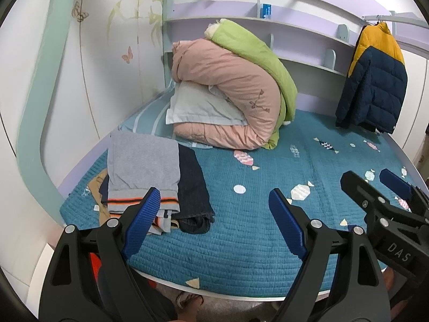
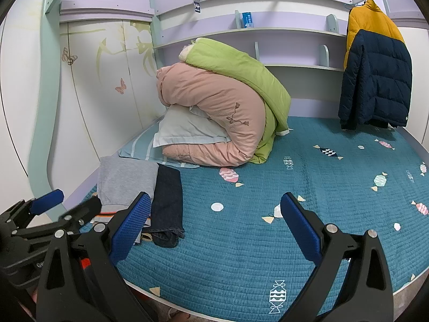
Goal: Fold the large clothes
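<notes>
A navy and yellow puffer jacket (image 1: 372, 80) hangs on a rail at the far right of the bed; it also shows in the right wrist view (image 2: 375, 80). A stack of folded clothes, grey sweater (image 1: 143, 163) on top and dark jeans (image 1: 193, 187) beside it, lies at the bed's left front; the sweater (image 2: 123, 179) and jeans (image 2: 167, 204) also show in the right wrist view. My left gripper (image 1: 214, 214) is open and empty above the bed's front edge. My right gripper (image 2: 214, 217) is open and empty, to the right of the left one.
A teal quilted bed cover (image 1: 268, 187) spreads over the bed. Rolled pink and green duvets (image 1: 236, 91) and a pillow (image 1: 198, 107) sit at the back. Shelves (image 1: 295, 26) run along the back wall. A wardrobe (image 1: 80, 67) stands at the left.
</notes>
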The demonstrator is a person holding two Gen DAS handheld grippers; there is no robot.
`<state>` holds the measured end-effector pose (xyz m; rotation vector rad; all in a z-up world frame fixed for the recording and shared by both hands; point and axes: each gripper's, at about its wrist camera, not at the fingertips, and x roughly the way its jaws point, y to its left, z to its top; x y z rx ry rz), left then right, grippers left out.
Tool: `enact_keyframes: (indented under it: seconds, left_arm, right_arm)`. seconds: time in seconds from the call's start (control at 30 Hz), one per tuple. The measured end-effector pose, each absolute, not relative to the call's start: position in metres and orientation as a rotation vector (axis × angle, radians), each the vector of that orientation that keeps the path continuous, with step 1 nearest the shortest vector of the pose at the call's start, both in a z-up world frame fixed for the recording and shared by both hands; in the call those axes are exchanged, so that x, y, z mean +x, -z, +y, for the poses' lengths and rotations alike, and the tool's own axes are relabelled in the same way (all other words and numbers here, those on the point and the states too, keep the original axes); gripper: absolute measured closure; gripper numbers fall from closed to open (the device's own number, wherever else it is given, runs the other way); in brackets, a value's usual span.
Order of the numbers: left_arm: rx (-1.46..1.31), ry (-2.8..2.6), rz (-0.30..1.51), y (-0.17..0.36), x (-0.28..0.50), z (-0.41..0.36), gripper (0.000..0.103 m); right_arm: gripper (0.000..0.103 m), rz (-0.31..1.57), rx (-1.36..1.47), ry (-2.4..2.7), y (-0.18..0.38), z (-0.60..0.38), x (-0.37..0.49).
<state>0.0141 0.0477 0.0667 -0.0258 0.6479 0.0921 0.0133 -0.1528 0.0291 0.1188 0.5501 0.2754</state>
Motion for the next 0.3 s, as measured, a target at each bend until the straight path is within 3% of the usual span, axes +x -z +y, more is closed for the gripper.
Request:
enact_keyframes:
  seconds: [0.3]
  left_arm:
    - [-0.034, -0.11, 0.651, -0.0671, 0.0083, 0.0415, 0.02]
  right_arm:
    - [0.009, 0.553, 0.121, -0.279, -0.0301, -0.1517, 0.0117]
